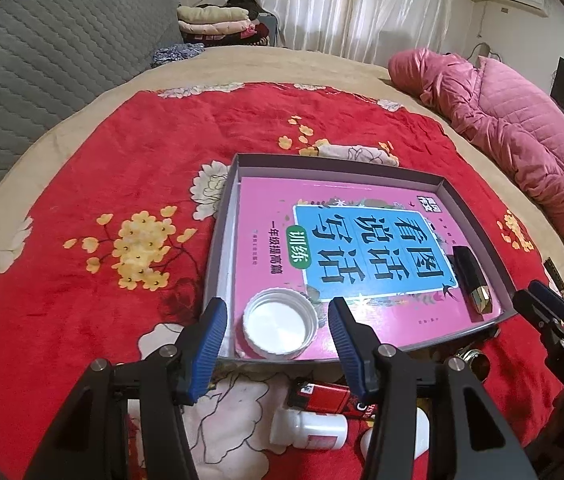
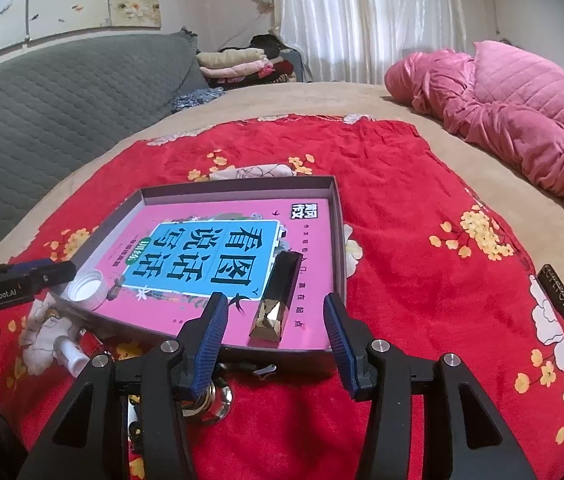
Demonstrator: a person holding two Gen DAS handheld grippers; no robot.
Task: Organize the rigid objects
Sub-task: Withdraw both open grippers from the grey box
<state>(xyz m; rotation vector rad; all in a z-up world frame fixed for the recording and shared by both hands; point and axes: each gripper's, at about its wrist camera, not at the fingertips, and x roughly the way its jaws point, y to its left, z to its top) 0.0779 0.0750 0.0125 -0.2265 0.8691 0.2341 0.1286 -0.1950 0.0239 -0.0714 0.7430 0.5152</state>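
Observation:
A shallow grey box lid [image 1: 470,208] [image 2: 338,216] lies on the red floral blanket and holds a pink book [image 1: 282,208] [image 2: 310,240]. On the book lie a white cap [image 1: 280,330] [image 2: 87,286] and a black and gold lipstick [image 1: 472,278] [image 2: 278,296]. My left gripper [image 1: 278,322] is open and empty, its jaws either side of the cap, just above it. My right gripper [image 2: 274,318] is open and empty, with the lipstick's gold end between its jaws. A white bottle [image 1: 310,428], a red box [image 1: 324,396] and a metal piece [image 2: 210,400] lie before the lid.
A pink quilted coat [image 1: 522,136] [image 2: 522,108] lies at the right on the beige bed. A grey padded headboard [image 1: 42,60] stands at the left. A black tag with gold letters [image 2: 560,290] lies right of the lid. Folded clothes [image 2: 238,64] are stacked at the back.

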